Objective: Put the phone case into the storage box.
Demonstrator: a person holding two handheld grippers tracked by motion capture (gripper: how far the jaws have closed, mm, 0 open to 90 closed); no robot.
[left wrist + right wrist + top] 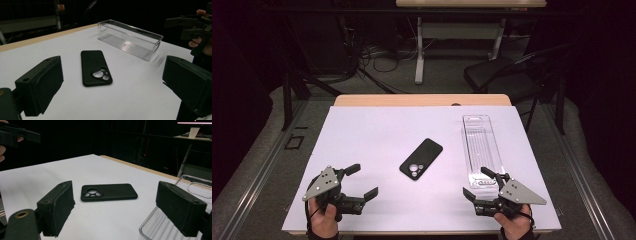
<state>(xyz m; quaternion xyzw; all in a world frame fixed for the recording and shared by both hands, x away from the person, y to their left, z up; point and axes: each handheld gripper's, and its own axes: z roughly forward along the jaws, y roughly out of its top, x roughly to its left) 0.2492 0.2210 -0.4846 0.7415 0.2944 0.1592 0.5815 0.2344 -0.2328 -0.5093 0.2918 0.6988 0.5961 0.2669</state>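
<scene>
The white-covered table (377, 210) carries a clear plastic tray (480, 145) at the right and a black phone case (421, 158) lying camera-cutout up at centre, likely staged for pickup. Left tongs (362, 181) and right tongs (477, 183) hover spread, empty.

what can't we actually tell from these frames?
- Black phone case: it lies flat on the white table, so its underside is hidden; whether a phone sits inside cannot be told.
- Clear plastic tray: cut off by the right gripper view's edge and partly behind a jaw.
- Floor cables: too dark and small, high view.
</scene>
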